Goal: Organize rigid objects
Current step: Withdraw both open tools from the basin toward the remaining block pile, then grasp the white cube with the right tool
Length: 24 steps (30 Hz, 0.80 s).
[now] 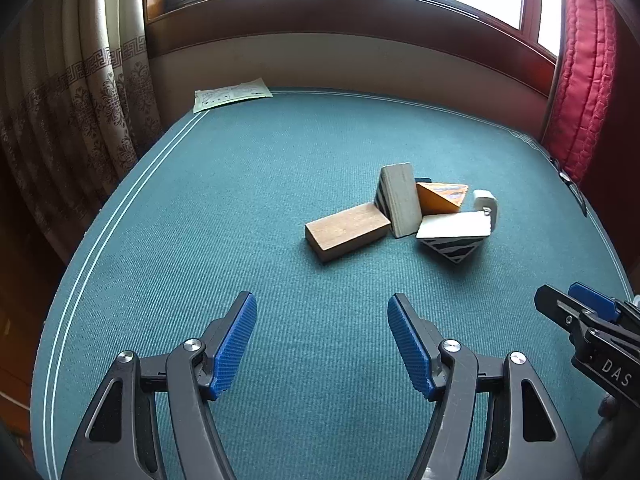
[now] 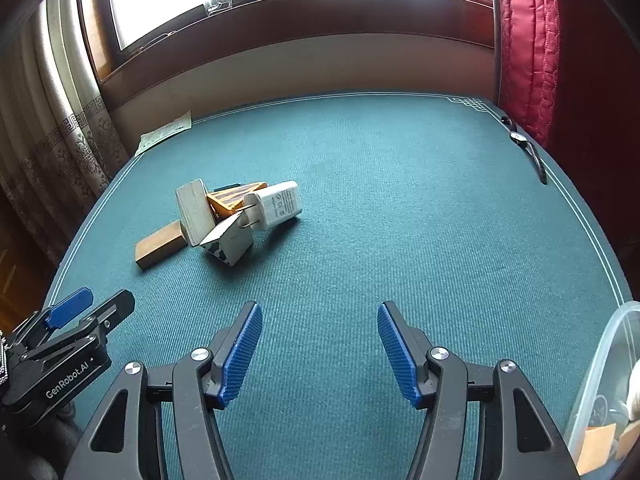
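A small heap lies on the teal mat (image 1: 240,200): a brown wooden block (image 1: 346,231), a grey block (image 1: 400,199) leaning upright, an orange wedge (image 1: 440,197), a white wedge with black stripes (image 1: 454,234) and a white plug charger (image 1: 486,202). The same heap shows in the right wrist view: brown block (image 2: 158,245), grey block (image 2: 196,212), orange wedge (image 2: 232,200), striped wedge (image 2: 230,242), charger (image 2: 278,205). My left gripper (image 1: 322,312) is open and empty, short of the heap. My right gripper (image 2: 320,320) is open and empty, right of the heap.
A clear plastic container (image 2: 600,392) with a few items stands at the near right edge. A paper sheet (image 1: 230,94) lies at the far left corner. A wristwatch (image 2: 528,150) lies at the far right edge. Curtains and a window sill stand behind the table.
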Each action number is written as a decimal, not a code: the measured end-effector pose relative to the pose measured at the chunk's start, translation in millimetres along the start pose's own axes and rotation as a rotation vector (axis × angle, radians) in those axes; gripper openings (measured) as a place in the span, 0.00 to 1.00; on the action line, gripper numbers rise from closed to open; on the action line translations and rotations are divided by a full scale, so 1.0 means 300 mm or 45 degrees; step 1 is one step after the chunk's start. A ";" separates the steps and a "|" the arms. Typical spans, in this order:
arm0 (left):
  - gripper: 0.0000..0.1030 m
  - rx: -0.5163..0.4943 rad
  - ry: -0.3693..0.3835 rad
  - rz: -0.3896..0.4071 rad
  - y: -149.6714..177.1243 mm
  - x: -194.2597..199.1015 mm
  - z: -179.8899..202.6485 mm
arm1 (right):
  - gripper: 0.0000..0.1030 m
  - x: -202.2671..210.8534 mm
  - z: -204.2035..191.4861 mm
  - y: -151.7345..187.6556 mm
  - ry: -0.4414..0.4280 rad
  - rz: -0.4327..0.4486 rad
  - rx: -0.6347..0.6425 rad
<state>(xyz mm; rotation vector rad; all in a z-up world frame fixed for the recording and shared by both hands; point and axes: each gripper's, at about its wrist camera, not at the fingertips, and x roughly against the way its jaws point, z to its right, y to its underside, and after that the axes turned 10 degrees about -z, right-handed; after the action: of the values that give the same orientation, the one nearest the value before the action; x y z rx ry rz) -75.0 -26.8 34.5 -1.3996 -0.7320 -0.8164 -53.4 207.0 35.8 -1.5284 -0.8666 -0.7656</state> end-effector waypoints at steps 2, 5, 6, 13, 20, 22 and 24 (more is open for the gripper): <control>0.67 0.012 -0.017 -0.005 -0.002 -0.008 -0.015 | 0.68 -0.014 -0.017 -0.014 -0.010 -0.001 0.013; 0.67 0.020 -0.062 -0.001 -0.006 -0.016 -0.032 | 0.70 -0.030 -0.045 -0.030 -0.018 0.010 0.040; 0.67 0.026 -0.063 -0.004 -0.007 -0.020 -0.038 | 0.70 -0.037 -0.056 -0.037 -0.023 0.011 0.049; 0.67 0.056 -0.069 -0.016 -0.013 -0.036 -0.072 | 0.71 -0.100 -0.097 -0.076 -0.054 0.005 0.081; 0.67 0.080 -0.088 -0.030 -0.020 -0.058 -0.097 | 0.71 -0.151 -0.108 -0.108 -0.061 -0.010 0.087; 0.67 0.086 -0.094 -0.031 -0.023 -0.062 -0.102 | 0.71 -0.159 -0.113 -0.112 -0.063 -0.011 0.093; 0.67 0.094 -0.096 -0.033 -0.025 -0.065 -0.109 | 0.71 -0.167 -0.120 -0.119 -0.063 -0.012 0.100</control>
<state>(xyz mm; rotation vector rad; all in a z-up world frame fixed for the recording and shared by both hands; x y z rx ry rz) -92.9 -58.3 20.6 -1.3624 -0.8320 -0.7528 -109.8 168.1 15.8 -1.4801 -0.9308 -0.6949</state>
